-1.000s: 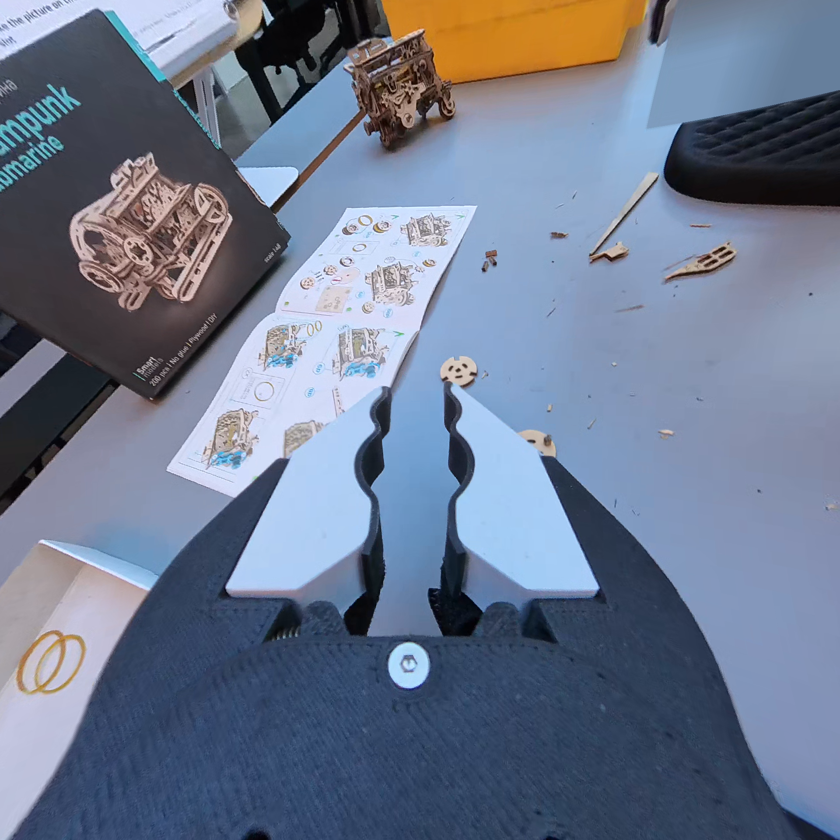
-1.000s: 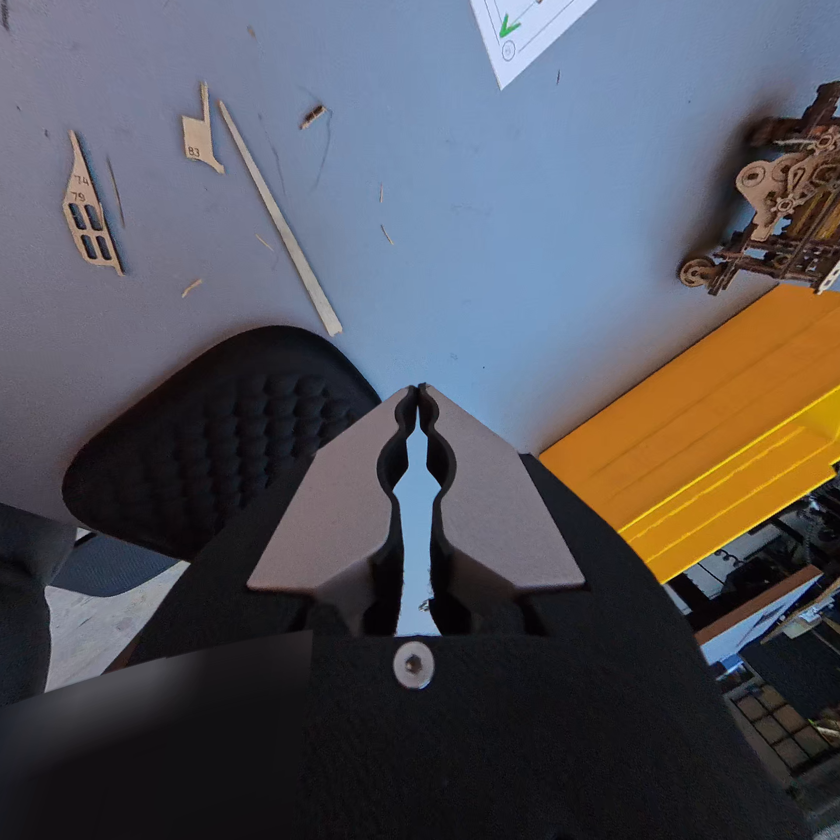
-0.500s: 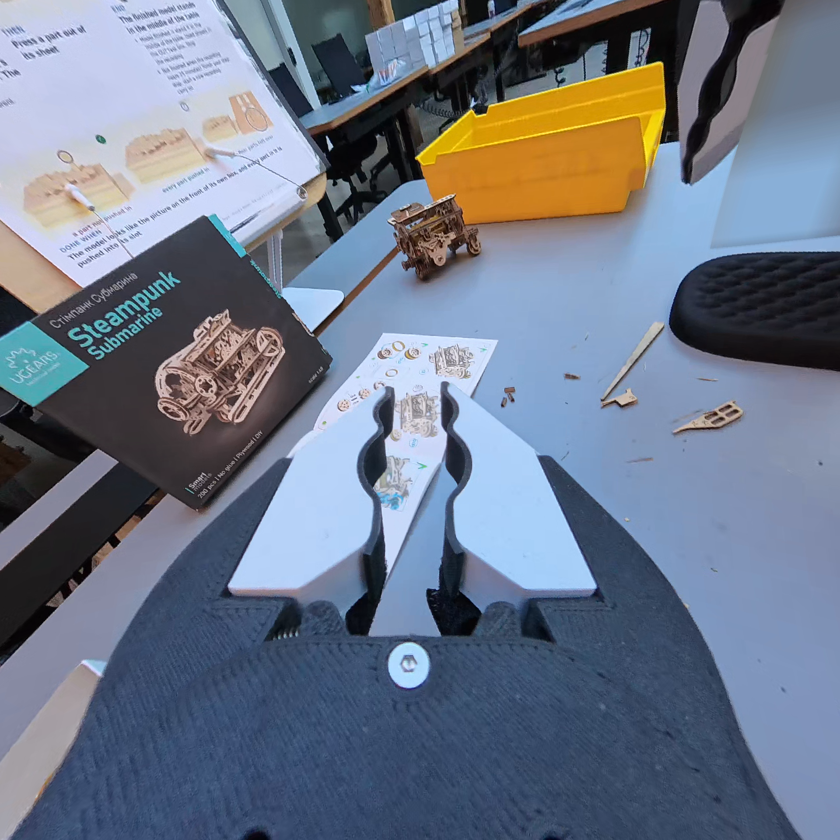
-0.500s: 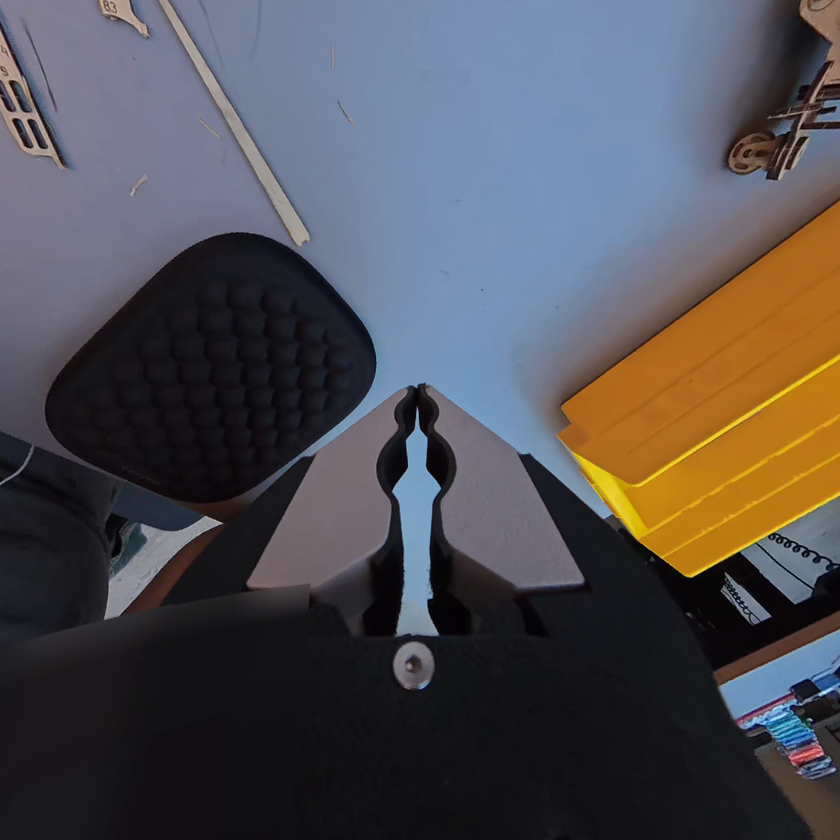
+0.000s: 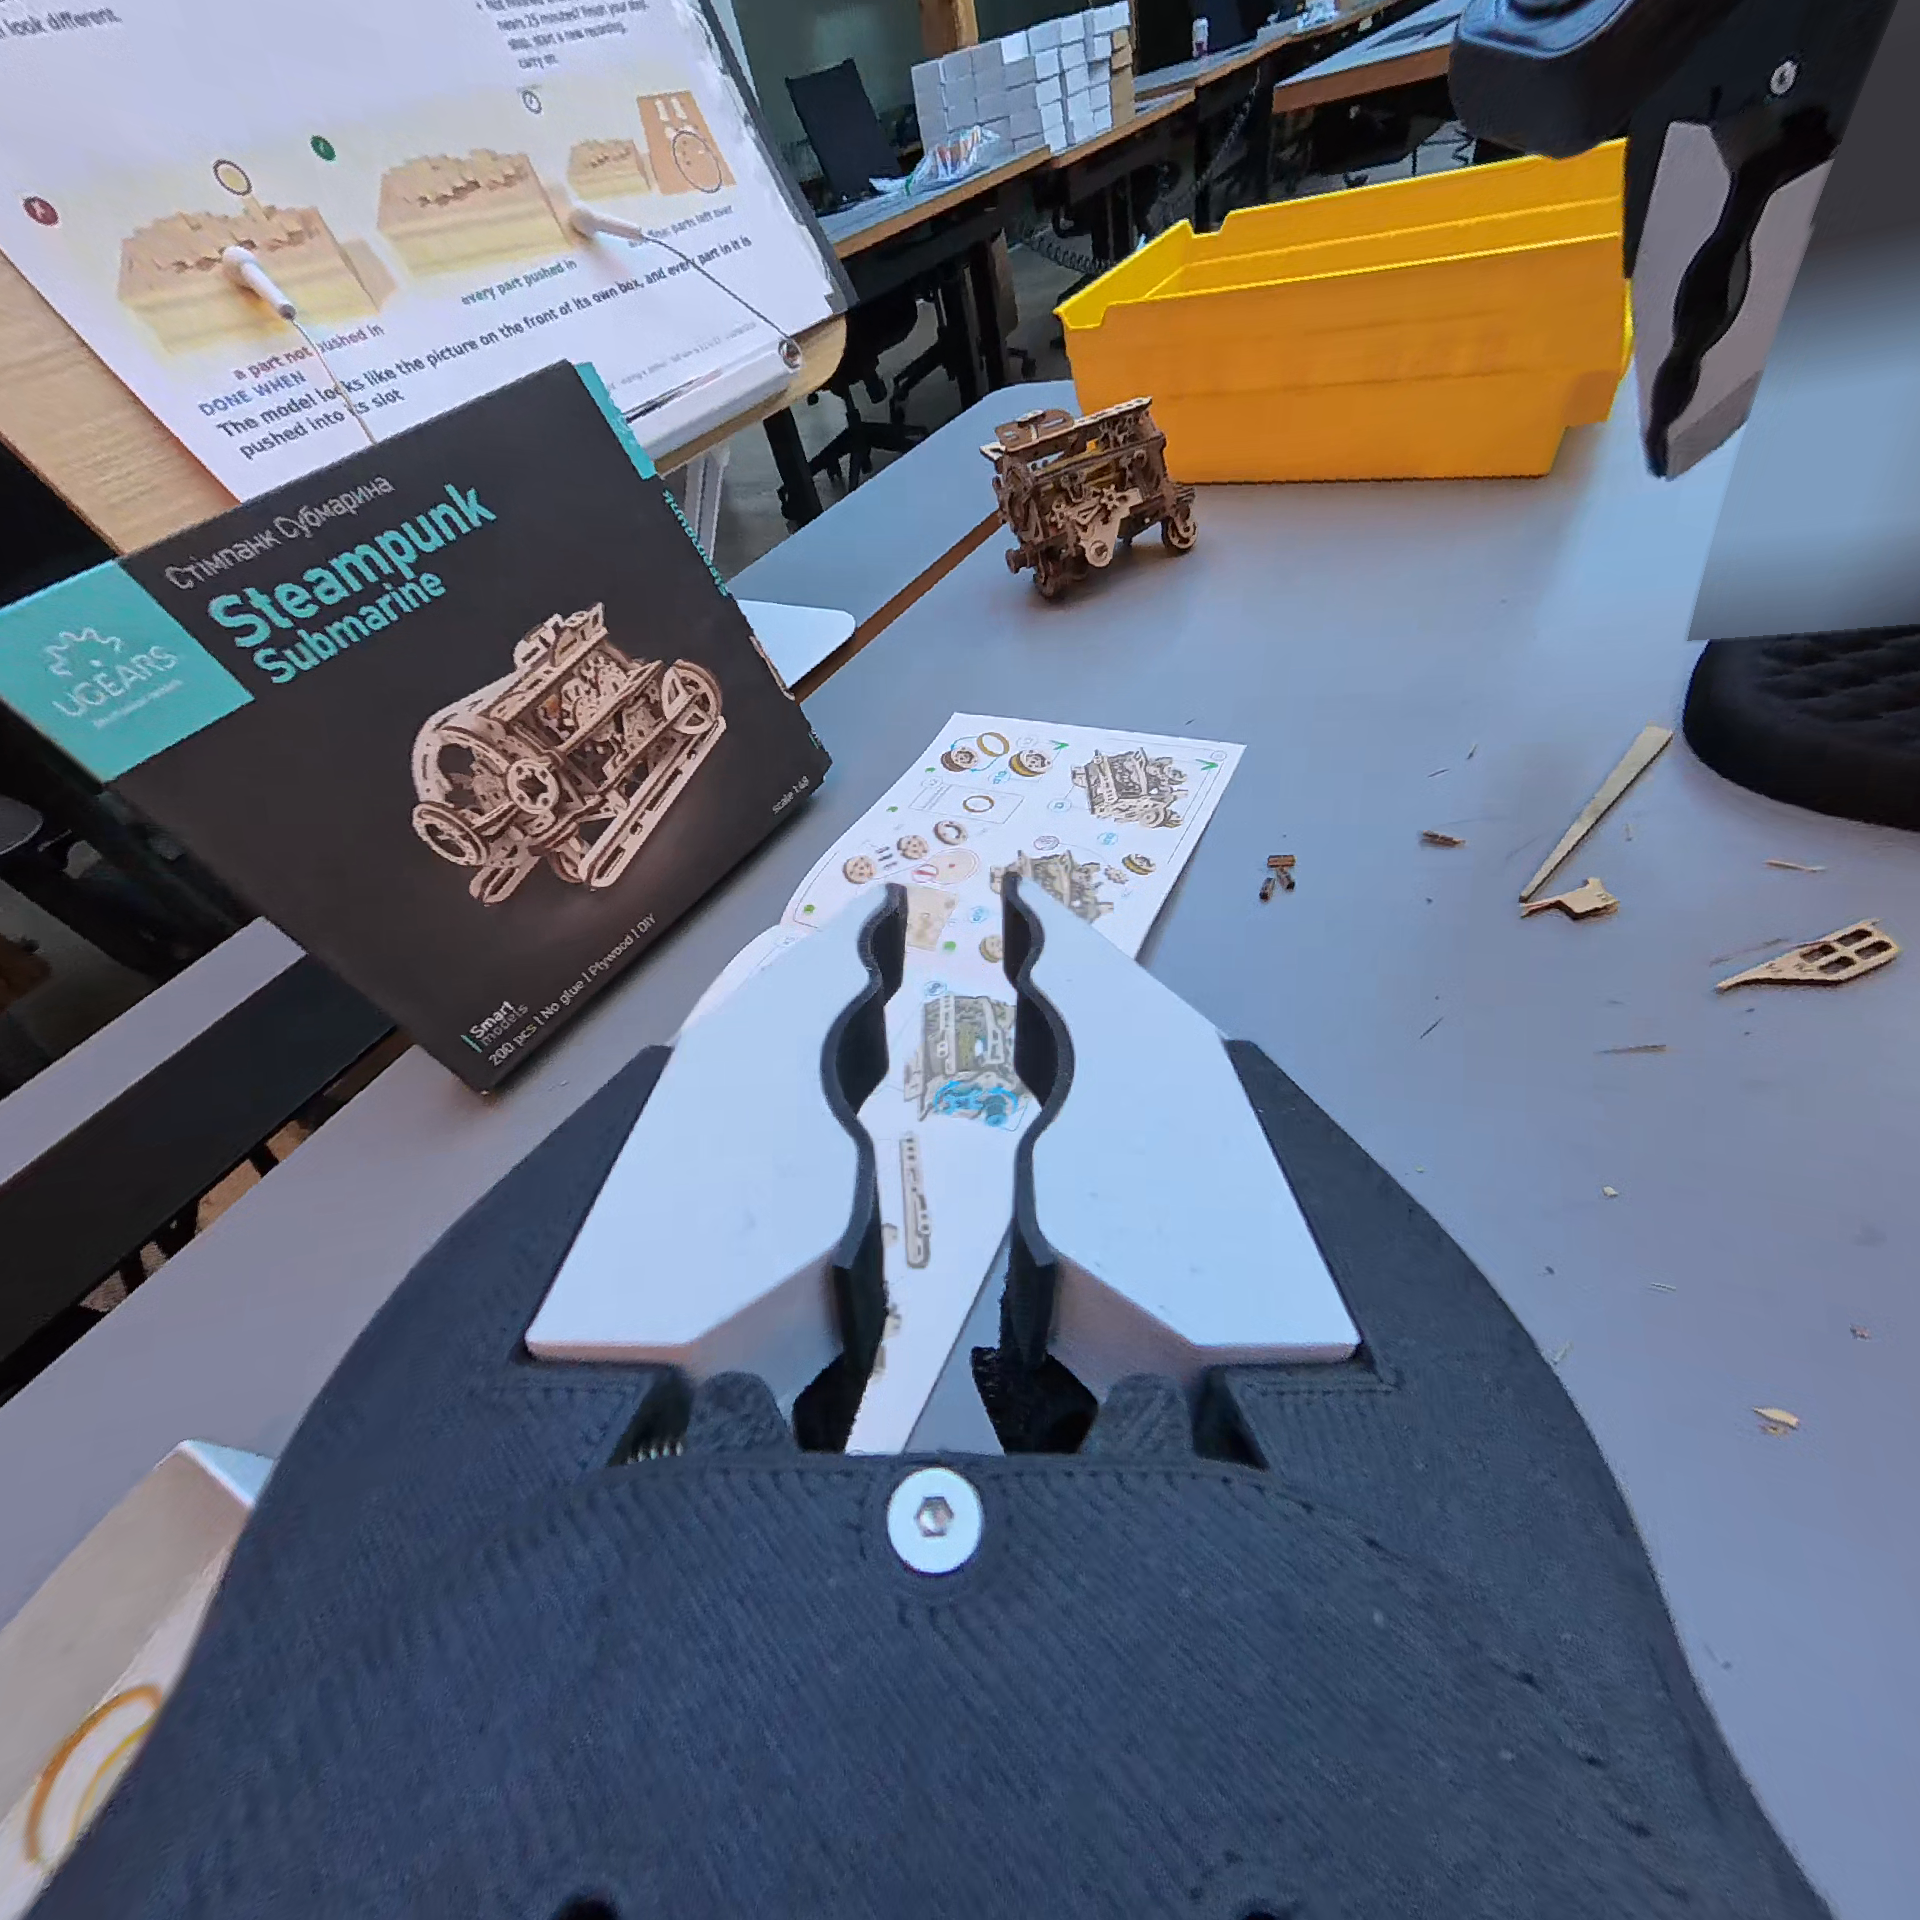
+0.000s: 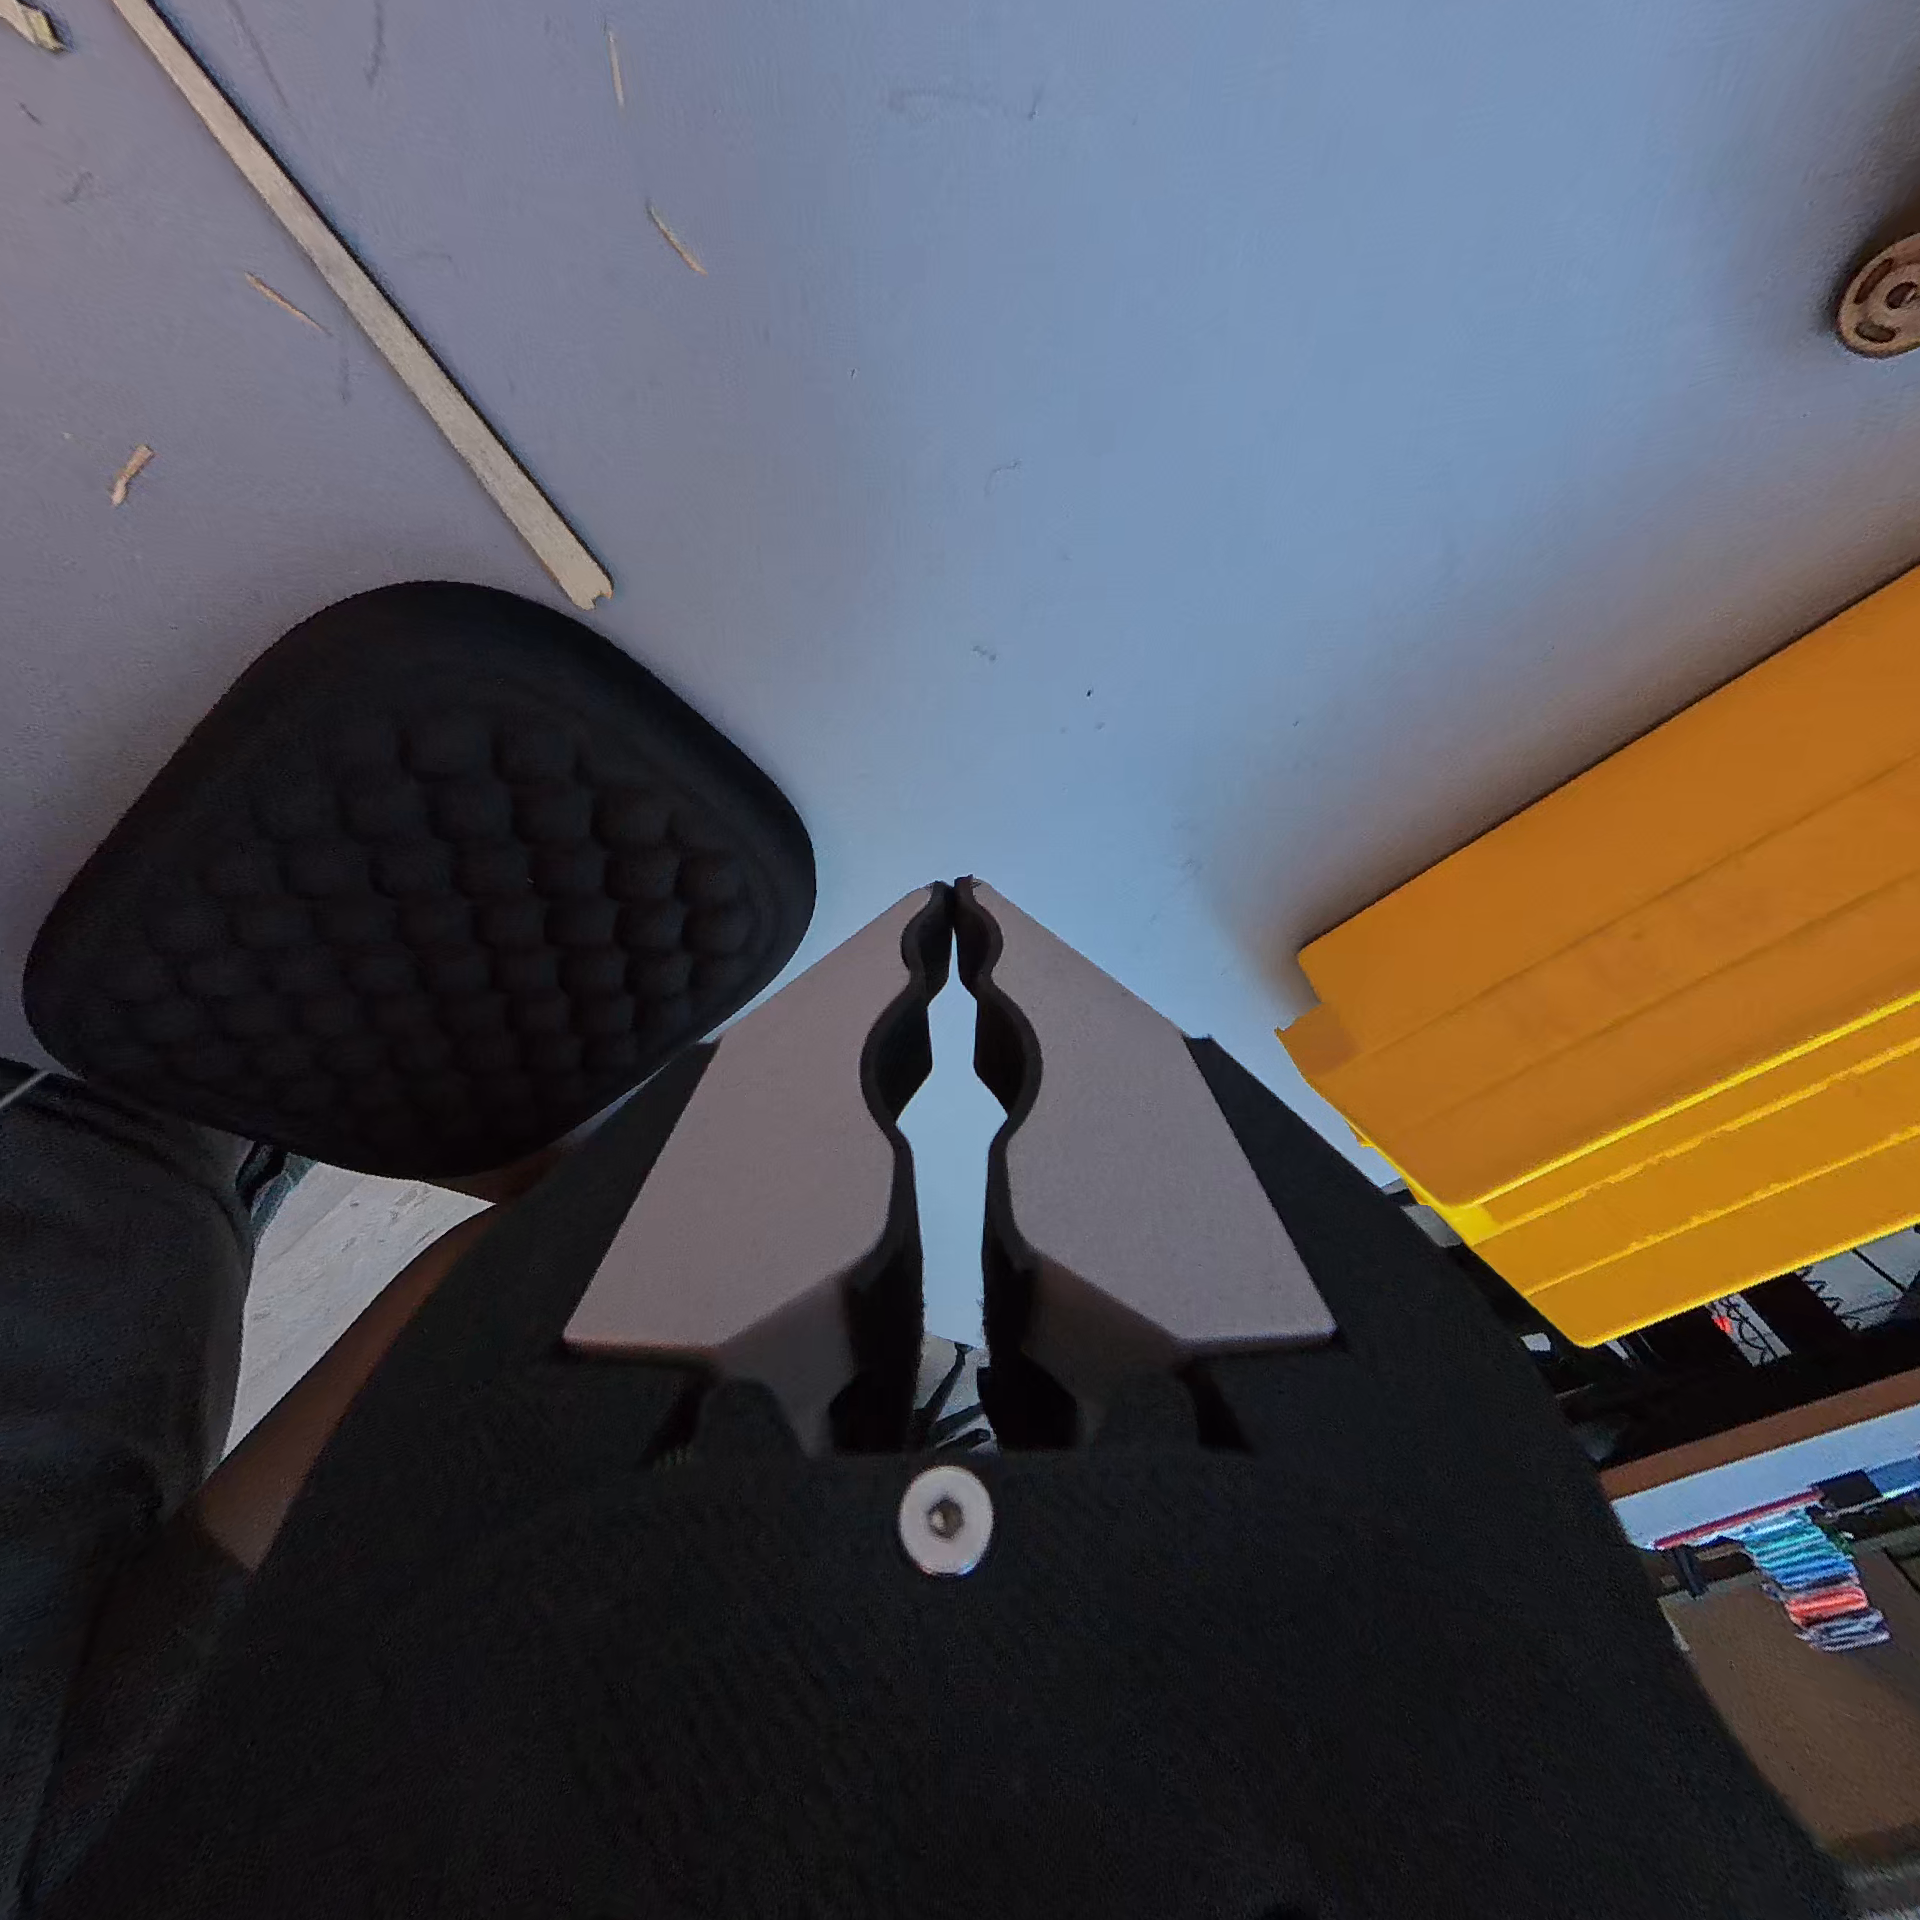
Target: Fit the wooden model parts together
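The left gripper [image 5: 951, 904] hangs parted and empty over the instruction sheet [image 5: 1039, 821], the right gripper [image 6: 956, 888] pinched closed on nothing, while the assembled wooden model [image 5: 1086, 499] stands near the bench's [image 5: 1403, 644] far edge beside stacked yellow bins [image 5: 1351, 343], whose insides are hidden.

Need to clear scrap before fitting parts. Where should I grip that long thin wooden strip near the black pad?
Grip the wooden strip at mid-length, across its narrow width, coming straight down from above. It lies flat on the grey table and tapers to a point, so the ends likely give less purchase.
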`<state>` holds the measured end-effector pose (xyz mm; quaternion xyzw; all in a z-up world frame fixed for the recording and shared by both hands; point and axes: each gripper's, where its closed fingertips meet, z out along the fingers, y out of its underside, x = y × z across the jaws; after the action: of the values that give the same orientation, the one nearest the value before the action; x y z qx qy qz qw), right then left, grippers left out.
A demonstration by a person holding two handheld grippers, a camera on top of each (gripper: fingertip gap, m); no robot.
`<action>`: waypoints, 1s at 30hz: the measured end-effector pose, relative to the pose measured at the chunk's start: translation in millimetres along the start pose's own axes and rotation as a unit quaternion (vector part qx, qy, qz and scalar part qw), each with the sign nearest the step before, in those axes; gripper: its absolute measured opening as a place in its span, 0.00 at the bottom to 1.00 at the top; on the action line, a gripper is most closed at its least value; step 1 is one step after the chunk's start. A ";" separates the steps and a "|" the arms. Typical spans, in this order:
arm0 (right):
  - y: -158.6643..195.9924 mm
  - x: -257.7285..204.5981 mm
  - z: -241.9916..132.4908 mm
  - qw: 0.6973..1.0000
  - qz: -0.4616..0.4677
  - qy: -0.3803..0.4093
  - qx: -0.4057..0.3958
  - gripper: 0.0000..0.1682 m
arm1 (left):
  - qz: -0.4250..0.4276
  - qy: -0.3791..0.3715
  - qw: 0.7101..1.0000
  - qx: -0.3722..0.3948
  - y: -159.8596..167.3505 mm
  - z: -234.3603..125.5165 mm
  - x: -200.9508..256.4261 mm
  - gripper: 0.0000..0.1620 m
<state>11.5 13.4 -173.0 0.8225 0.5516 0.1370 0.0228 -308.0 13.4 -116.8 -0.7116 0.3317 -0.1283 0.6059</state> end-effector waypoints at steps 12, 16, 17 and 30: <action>-10.5 1.3 4.5 0.999 0.004 0.025 -0.030 0.00 | -0.047 -0.024 0.997 0.063 -5.6 -13.6 -12.9 0.09; -11.2 -4.6 9.3 0.998 -0.018 0.035 -0.052 0.00 | -0.043 -0.020 0.997 0.063 -8.6 -10.3 -7.5 0.10; -10.7 -3.8 8.7 0.998 -0.017 0.037 -0.051 0.00 | -0.040 -0.020 0.997 0.058 -7.0 -9.4 -6.5 0.10; -3.1 6.7 3.4 0.999 0.002 0.028 -0.025 0.00 | -0.037 -0.034 0.998 0.023 9.2 -6.7 -12.2 0.10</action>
<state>11.9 21.1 -175.5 0.8185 0.5470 0.1737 0.0280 -323.9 15.3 -121.2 -0.7133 0.2812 -0.1340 0.6278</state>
